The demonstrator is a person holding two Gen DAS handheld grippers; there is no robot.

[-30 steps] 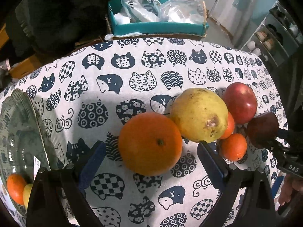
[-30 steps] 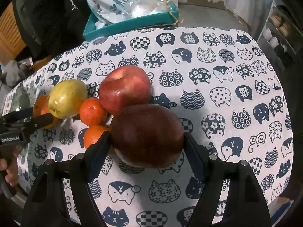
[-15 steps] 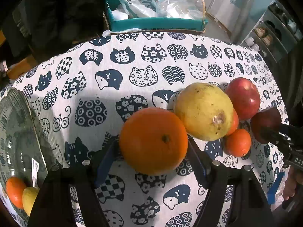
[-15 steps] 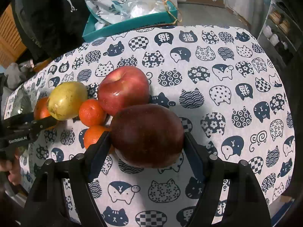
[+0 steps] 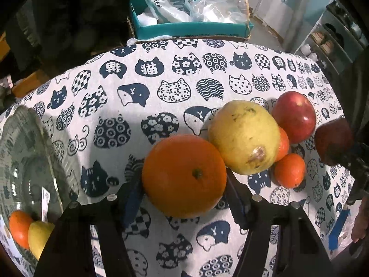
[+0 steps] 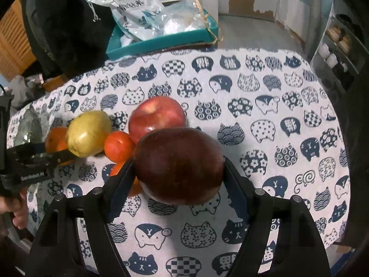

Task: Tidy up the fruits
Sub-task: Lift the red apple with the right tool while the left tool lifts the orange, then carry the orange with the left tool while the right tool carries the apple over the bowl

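A: So, where does the orange sit against the left gripper?

B: Right between its fingers, on the cloth. The jaws are closing on it, and both pads look to be touching its sides already, one left and one right. It is near enough round, so no long axis matters; the grip line runs straight across its middle.

A: And the bowl?

B: Off to the left of that gripper, at the table's left edge, with a small orange fruit and a yellow one already in it. I judge the coming move to be a lift and a carry leftward, and the left hand is plainly the nearer one for that.

A: Anything crowding the orange?

B: The yellow fruit touches it on the far right side, just beside the right finger. Lifting may nudge it, and the mandarin sits close behind.

A: What about the right gripper?

B: Clamped on the dark apple, fingers pressed to either side. Whether the apple is clear of the cloth I cannot tell. The red apple lies just beyond it.
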